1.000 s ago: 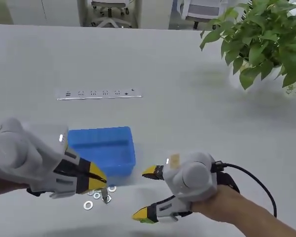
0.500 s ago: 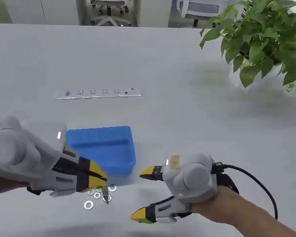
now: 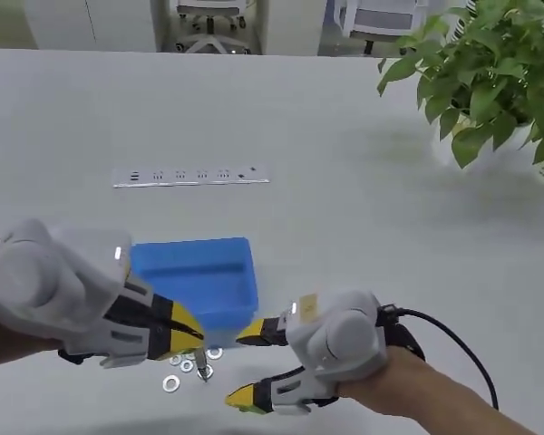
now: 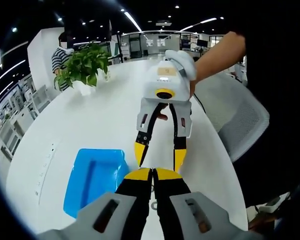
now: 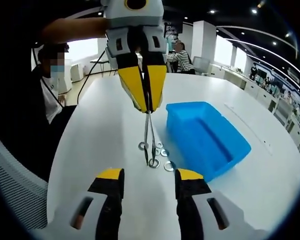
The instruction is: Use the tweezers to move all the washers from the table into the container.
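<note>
Head view: my left hand-held gripper (image 3: 189, 333) is clenched on the tweezers (image 3: 200, 365), whose tips point down into a small cluster of washers (image 3: 171, 383). The washers lie on the desk (image 3: 344, 199), just in front of the blue container (image 3: 192, 246). My right hand-held gripper (image 3: 245, 365) hovers beside them, jaws spread and holding nothing.

Right gripper view: the tweezer tips stand at one washer of the group, touching it or just inside its ring. I cannot tell whether that washer is pinched. With several washers on the desk, the job looks far from finished.

To do this step well, I judge, I should close the tips on a single washer's rim and hold the squeeze steady. Then I should lift it straight up, clear of its neighbours, and carry it over the container's near wall before letting go. A thin, flat washer may slip free or drag another along.
</note>
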